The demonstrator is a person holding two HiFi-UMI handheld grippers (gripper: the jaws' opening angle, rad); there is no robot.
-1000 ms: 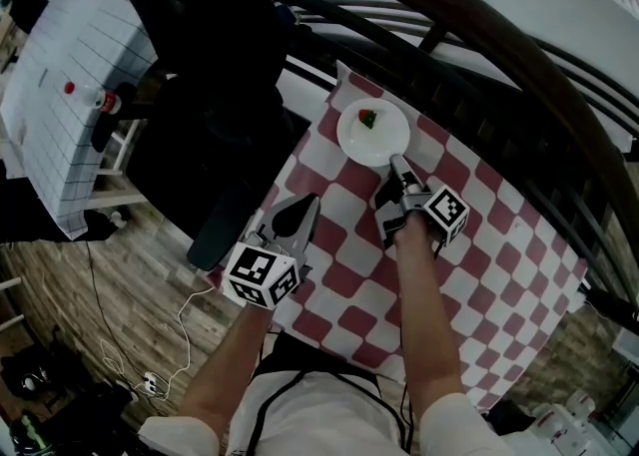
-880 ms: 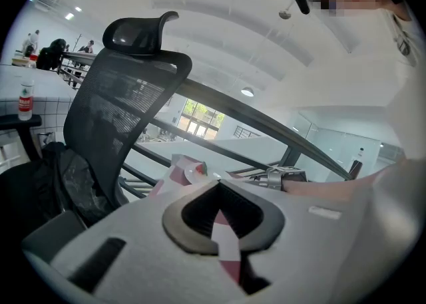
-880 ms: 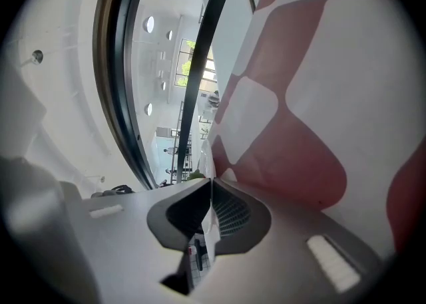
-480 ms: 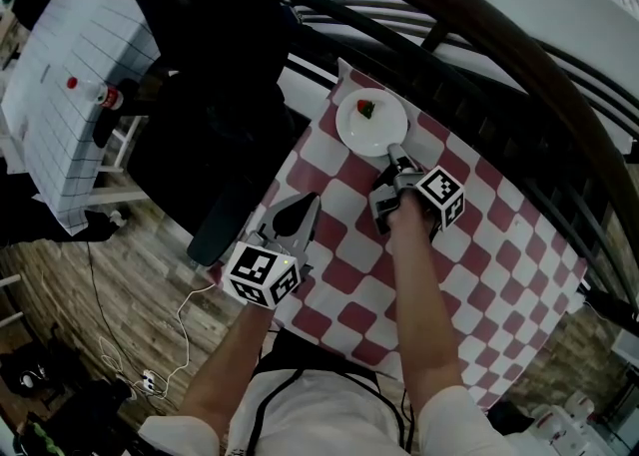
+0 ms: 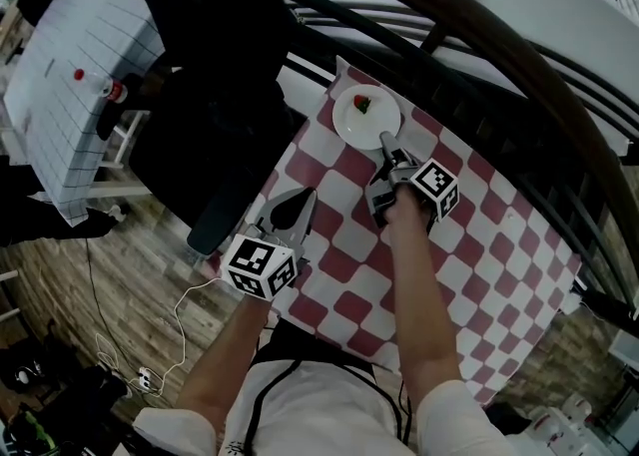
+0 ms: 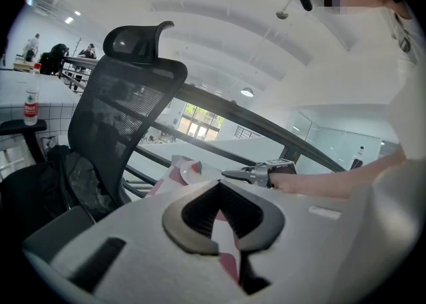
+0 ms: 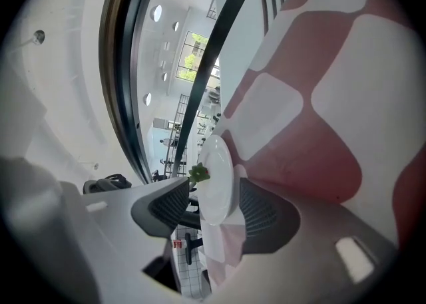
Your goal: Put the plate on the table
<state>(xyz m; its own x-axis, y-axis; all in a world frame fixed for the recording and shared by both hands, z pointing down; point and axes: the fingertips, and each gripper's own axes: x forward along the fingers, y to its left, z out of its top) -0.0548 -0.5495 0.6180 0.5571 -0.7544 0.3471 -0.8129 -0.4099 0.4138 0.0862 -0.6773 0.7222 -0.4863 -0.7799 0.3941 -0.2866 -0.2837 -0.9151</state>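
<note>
Your right gripper (image 5: 387,142) has just been opening its jaws, and they now stand wide apart. The near rim of the plate (image 5: 373,127) sits in the gap between them, with neither pad pressing on it, so the gripper grips nothing. The plate lies flat on the table (image 5: 469,234), on the red-and-white checked cloth, close to the far corner by the dark railing (image 5: 479,25). A small red and green garnish (image 5: 362,103) rests on the plate's far side.

Your left gripper (image 5: 308,200) hovers over the table's near left edge, well apart from the plate and pointing towards it. Its fingertips meet and hold nothing; only the cloth shows through the bowed gap behind them. A black mesh chair (image 6: 126,90) stands off to the left of the table
</note>
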